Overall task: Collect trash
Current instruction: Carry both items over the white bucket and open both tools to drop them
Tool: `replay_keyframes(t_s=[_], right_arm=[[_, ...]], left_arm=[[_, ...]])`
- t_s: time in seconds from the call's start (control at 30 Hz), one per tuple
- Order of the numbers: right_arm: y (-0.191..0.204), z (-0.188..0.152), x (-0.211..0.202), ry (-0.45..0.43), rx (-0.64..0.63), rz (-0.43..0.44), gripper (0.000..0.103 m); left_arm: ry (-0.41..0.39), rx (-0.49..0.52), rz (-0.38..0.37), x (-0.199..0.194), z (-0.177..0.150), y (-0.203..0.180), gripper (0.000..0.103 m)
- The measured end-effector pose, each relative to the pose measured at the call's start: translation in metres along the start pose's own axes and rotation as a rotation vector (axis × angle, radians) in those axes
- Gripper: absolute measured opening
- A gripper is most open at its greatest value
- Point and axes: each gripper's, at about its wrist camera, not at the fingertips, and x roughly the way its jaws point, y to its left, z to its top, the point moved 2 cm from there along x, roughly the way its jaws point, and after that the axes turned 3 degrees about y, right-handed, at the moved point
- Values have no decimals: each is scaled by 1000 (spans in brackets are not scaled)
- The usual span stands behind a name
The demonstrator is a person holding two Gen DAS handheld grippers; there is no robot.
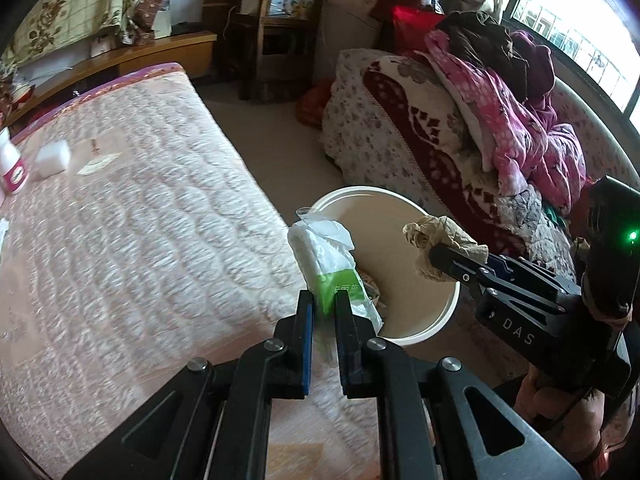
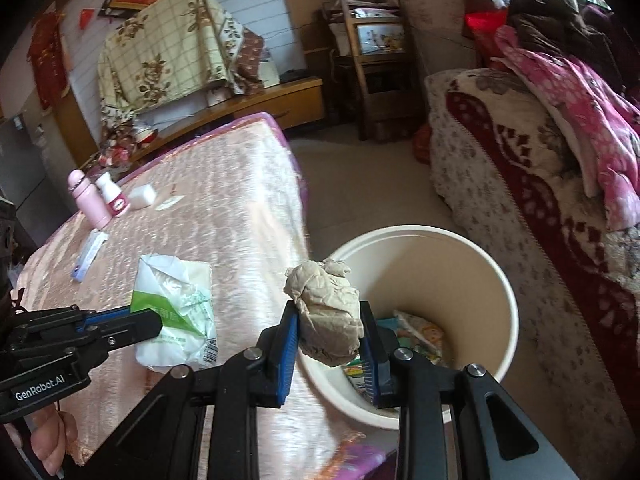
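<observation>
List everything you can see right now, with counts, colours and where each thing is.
crumpled paper wad: 1, beige, clamped in right tool over the bin's near rim
tissue pack: 1, white and green, clamped in left tool at the mattress edge
bin: 1, cream, on the floor between mattress and sofa, wrappers already inside
mattress: 1, pink quilted, left of the bin
pink flask: 1, pink, far end of mattress
small bottle: 1, white with pink label, beside the flask
white block: 1, white, right of the bottle
flat white-and-blue item: 1, on the mattress nearer than the flask
sofa: 1, floral, piled with pink clothes, right
left tool: 1, black, blue pads
right tool: 1, black, blue pads
</observation>
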Motion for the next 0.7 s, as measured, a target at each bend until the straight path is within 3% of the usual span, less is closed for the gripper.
replay_keyframes(t_s=[0.3,0.7], right_arm=[[-36,-3,6,1,58,-68,32],[-59,-8,18,19,129,-86,32]], left_arm=[[13,36,-10,26,14,-20,11],[43,58,-26,53,20,-25,11]])
